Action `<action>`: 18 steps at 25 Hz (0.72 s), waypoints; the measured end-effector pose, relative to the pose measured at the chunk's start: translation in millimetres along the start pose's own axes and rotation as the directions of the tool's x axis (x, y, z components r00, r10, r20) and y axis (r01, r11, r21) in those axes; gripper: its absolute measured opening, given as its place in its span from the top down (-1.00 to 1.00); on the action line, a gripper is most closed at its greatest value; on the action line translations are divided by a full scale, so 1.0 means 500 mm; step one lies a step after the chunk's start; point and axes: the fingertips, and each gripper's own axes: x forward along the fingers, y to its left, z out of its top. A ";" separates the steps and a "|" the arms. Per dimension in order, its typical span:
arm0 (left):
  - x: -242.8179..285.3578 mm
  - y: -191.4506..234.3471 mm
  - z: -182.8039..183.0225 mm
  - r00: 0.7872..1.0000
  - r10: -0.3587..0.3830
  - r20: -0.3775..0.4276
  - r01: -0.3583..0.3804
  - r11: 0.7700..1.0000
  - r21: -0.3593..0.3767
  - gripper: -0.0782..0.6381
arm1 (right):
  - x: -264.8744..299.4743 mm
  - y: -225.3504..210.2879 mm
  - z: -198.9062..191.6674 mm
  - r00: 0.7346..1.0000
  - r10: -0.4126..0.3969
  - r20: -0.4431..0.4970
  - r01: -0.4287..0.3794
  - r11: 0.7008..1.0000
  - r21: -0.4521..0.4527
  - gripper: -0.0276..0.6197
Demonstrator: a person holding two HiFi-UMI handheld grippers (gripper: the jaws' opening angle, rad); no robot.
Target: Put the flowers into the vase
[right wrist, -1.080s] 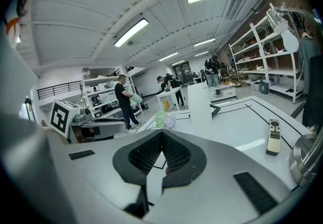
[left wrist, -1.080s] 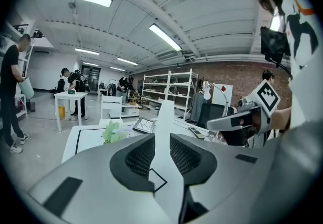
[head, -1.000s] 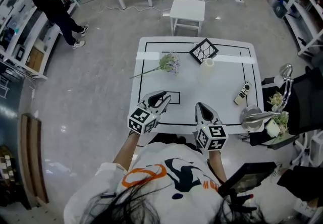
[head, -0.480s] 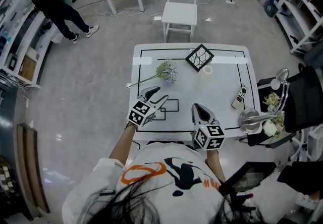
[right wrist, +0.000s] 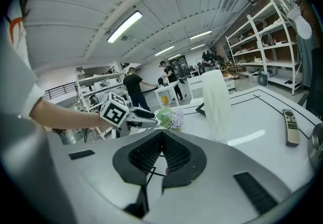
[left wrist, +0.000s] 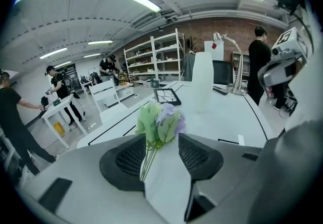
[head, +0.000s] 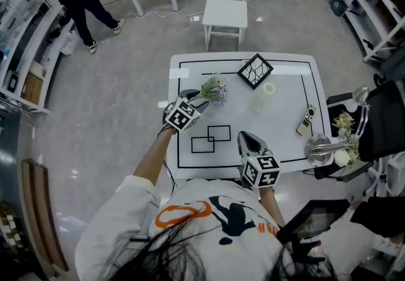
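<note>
Left tool (head: 193, 97): moved from the near edge of the bench (head: 285, 140) to the far-left part, where the flowers (head: 214, 88) lie.
Left tool jaws: just opened; they stand apart, one on each side of the green stems, and no pad is seen pressing on them.
Flowers: lying flat on the bench, heads pointing away from the left tool, well apart from the vase (head: 261, 96).
Right tool (head: 250, 139): jaws closed together with nothing between them; held over the near edge of the bench.
Meaning for the task: the approach is judged complete and the grasp not yet made; closing on the stems is judged to be the step in hand. No flower is in the vase.
Hidden, head view: the stems and the left jaws are largely covered by the marker cube.
Hidden, left gripper view: the lower stem ends are cut off behind the tool body.
Hard to make out: the vase is pale and translucent; its mouth cannot be read in any view.
</note>
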 end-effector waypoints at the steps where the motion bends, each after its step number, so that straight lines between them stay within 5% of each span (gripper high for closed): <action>1: 0.015 0.005 -0.006 0.999 -0.015 -0.029 0.015 1.000 0.015 0.25 | 0.001 0.003 0.001 1.000 -0.003 -0.002 0.003 1.000 -0.001 0.87; 10: 0.103 0.033 -0.074 0.967 -0.056 -0.248 0.087 0.990 0.115 0.25 | -0.005 -0.013 -0.021 0.996 -0.082 -0.023 0.082 0.997 0.009 0.87; 18: 0.122 0.040 -0.079 0.967 -0.049 -0.249 0.087 0.986 0.144 0.39 | -0.014 -0.022 -0.039 0.989 -0.141 -0.036 0.142 0.990 0.014 0.87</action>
